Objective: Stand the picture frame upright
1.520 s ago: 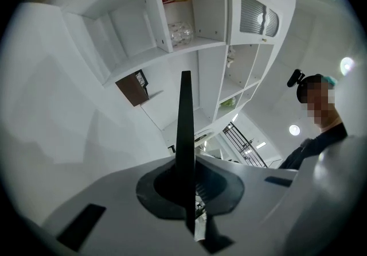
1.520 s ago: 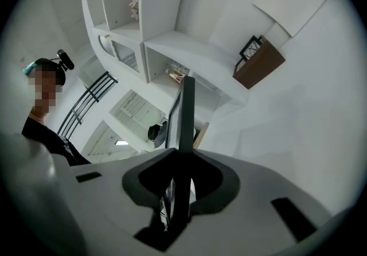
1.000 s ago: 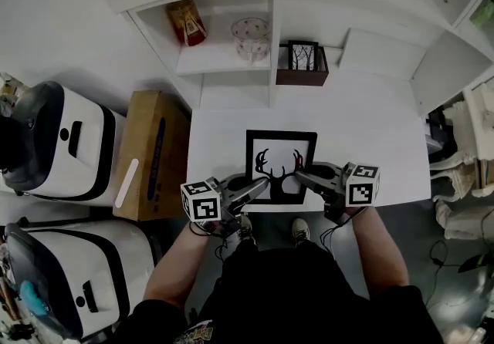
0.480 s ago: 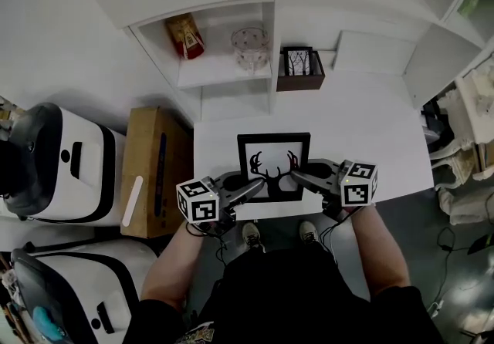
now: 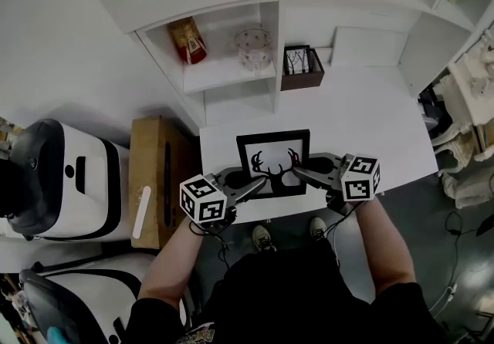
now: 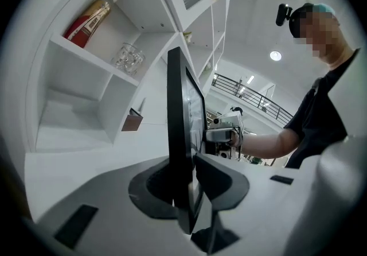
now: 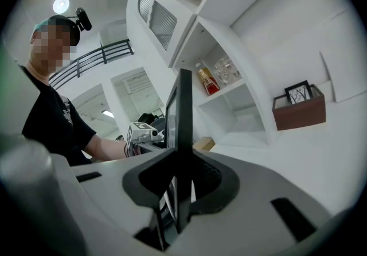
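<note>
Picture frame (image 5: 273, 169) between both grippers, at the white table's (image 5: 363, 126) 6 o'clock edge.
Head view: left gripper (image 5: 251, 184) at the frame's 8 o'clock, right gripper (image 5: 297, 174) at its 4 o'clock. Left gripper view: frame (image 6: 179, 134) edge-on between jaws that have just been opening, spread loosely around it. Right gripper view: jaws pinching the frame's (image 7: 183, 128) edge.
</note>
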